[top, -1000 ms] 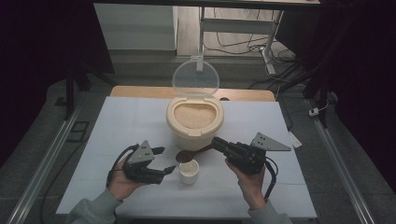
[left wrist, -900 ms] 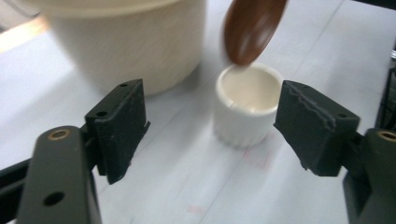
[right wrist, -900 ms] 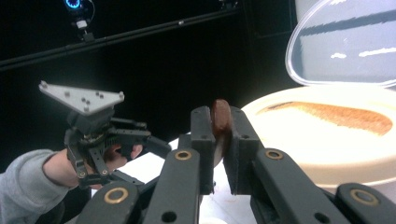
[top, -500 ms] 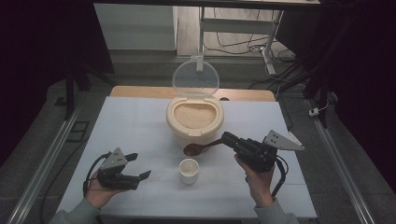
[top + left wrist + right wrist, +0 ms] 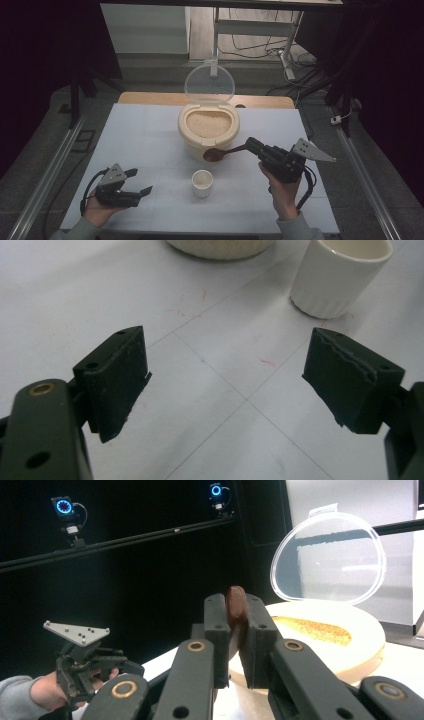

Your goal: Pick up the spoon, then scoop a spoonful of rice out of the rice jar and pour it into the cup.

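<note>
My right gripper is clamped on the handle of a brown wooden spoon, which hangs just in front of the cream rice container, above the table and apart from the small white cup. In the high view the spoon's long axis runs nearly level, with the bowl pointing away from my right hand toward the container's front wall.

My left gripper rests low near the table's left front corner; its jaws have just been opening and stand wide apart with nothing between them.

As I judge it, the bowl could knock the container's rim on the way in, or the thin handle could twist in my grip. With the cup unheld, a bump from the spoon might tip it.
</note>
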`<state>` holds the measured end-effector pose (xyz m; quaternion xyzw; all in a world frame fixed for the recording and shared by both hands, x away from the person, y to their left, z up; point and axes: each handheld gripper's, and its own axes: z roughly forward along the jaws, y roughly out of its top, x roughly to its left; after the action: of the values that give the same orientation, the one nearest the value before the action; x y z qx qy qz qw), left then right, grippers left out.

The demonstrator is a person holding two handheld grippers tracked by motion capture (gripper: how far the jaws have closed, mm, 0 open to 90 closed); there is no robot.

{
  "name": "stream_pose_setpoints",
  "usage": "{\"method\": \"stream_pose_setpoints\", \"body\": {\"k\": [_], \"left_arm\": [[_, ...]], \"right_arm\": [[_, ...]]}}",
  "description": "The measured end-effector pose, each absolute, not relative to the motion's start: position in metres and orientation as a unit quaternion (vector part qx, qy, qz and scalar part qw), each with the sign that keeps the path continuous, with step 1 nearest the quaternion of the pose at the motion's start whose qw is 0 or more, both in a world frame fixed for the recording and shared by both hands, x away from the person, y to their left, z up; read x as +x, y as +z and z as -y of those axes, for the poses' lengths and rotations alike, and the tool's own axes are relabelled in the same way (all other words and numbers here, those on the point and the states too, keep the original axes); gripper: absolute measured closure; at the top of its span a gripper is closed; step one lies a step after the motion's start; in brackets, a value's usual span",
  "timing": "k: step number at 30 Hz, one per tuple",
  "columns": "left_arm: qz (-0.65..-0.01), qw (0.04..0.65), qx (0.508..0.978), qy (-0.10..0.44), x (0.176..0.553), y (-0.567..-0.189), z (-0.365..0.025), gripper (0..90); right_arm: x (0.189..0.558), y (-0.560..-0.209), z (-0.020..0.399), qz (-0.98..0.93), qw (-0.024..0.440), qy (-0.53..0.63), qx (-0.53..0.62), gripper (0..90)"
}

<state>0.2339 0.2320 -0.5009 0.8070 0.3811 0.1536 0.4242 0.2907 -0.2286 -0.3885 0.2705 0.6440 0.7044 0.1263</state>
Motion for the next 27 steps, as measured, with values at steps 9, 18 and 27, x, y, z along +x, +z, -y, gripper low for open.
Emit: {"method": "stream_pose_setpoints", "body": {"k": [9, 18, 27], "left_arm": [[-0.384, 0.416, 0.812, 0.146, 0.235, -0.504, -0.229, 14.7], [-0.382, 0.413, 0.814, 0.143, 0.236, -0.505, -0.227, 13.8], [-0.379, 0.411, 0.818, 0.139, 0.236, -0.506, -0.225, 13.6]], "right_arm": [[0.292, -0.386, 0.233, -0.636, 0.135, 0.709, 0.273, 83.5], [0.299, -0.371, 0.234, -0.624, 0.164, 0.713, 0.274, 83.5], [0.33, -0.357, 0.229, -0.618, 0.195, 0.698, 0.304, 83.4]]}}
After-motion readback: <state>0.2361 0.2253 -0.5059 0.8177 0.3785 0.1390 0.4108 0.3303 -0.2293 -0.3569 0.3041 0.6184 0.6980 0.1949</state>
